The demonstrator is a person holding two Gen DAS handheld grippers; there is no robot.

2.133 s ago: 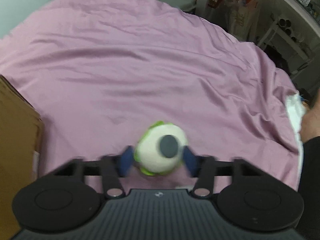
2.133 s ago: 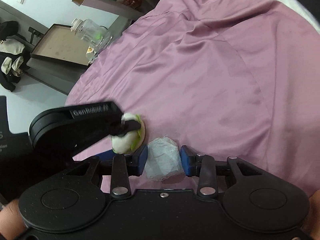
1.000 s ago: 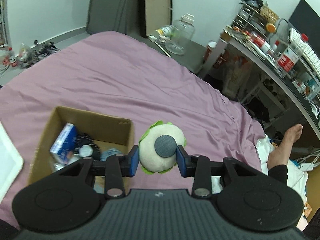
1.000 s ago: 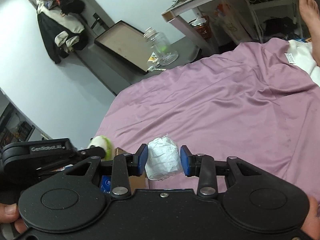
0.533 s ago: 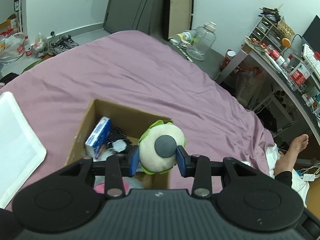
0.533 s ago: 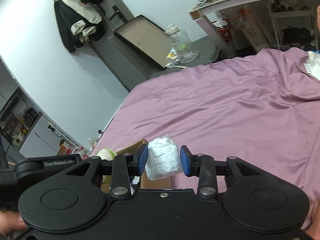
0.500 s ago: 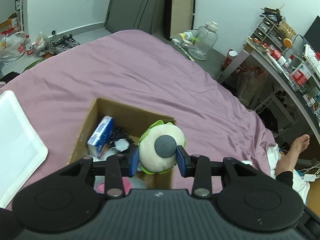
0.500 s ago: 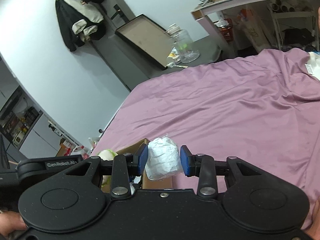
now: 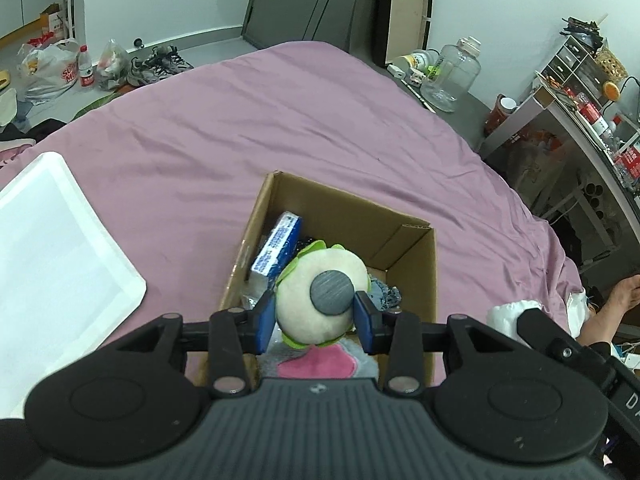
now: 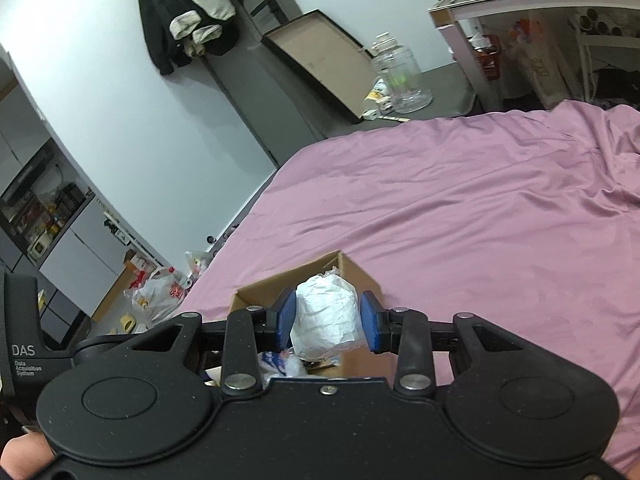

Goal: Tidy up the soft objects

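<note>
Left wrist view looks down on an open cardboard box (image 9: 412,256) sitting on the purple-sheeted bed (image 9: 280,120), and the left gripper (image 9: 315,318) hangs right over it, jaws pinching a round cream plush toy (image 9: 320,300) with green trim and a grey disc. Inside the box lie a blue packet (image 9: 278,248) and a pink-and-grey soft item (image 9: 320,364). A white tray (image 9: 52,264) rests on the bed well left. Beside it, the right gripper (image 10: 326,320) has its jaws clamped on a crumpled white wad (image 10: 326,316) above the box's near corner.
</note>
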